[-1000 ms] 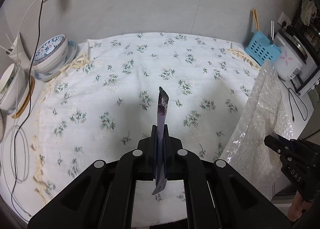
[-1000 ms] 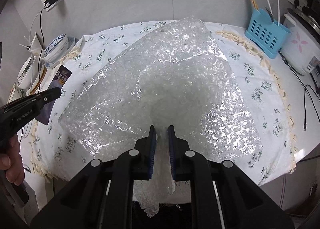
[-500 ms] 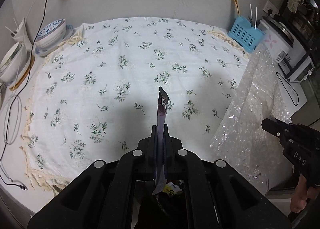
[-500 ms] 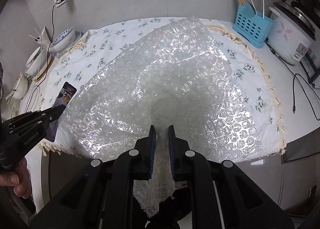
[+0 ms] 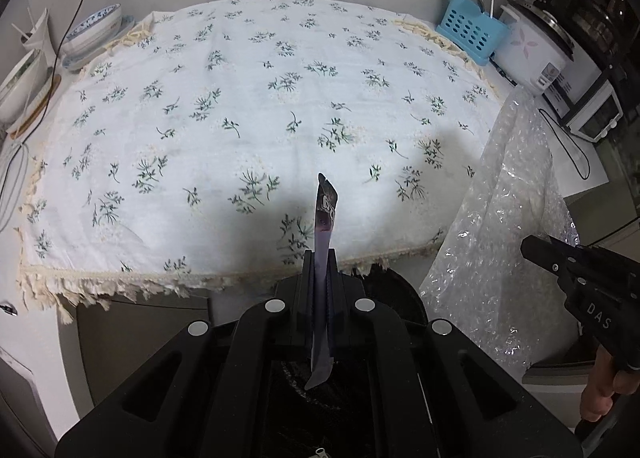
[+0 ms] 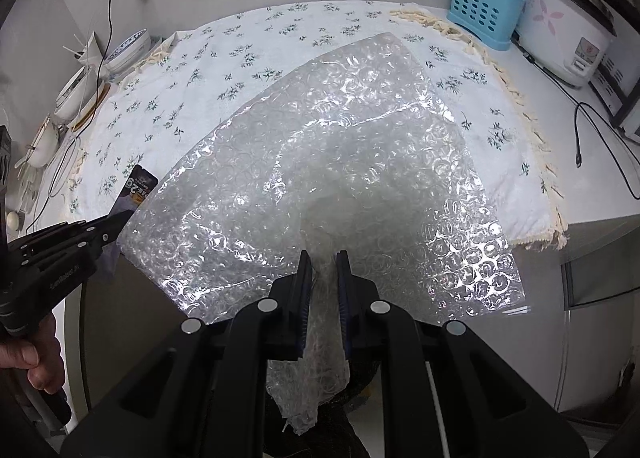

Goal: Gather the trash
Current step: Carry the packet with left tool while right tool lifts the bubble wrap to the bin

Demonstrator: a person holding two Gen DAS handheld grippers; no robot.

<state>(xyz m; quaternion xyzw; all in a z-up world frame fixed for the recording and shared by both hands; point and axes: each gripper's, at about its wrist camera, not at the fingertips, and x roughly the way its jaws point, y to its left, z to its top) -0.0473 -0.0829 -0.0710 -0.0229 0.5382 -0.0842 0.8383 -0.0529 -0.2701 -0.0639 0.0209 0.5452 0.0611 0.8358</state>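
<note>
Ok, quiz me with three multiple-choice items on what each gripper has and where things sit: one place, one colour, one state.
1. Where is the utensil basket?
A. left of the rice cooker
B. on the floor
C. on the bowls

2. What colour is the basket?
A. red
B. blue
C. black

3. What is the right gripper doing?
A. hanging open
B. shut on the wrapper
C. shut on the bubble wrap

Answers: 1 A, it stands against the wall beside the cooker; 2 B, plainly light blue; 3 C, the sheet is pinched between its fingers, while the left gripper holds the wrapper.

I am in a home kitchen: a rice cooker (image 5: 536,53), a blue utensil basket (image 5: 470,31) with chopsticks, stacked bowls (image 5: 94,31) and a floral tablecloth (image 5: 240,105) over the tabletop.
</note>
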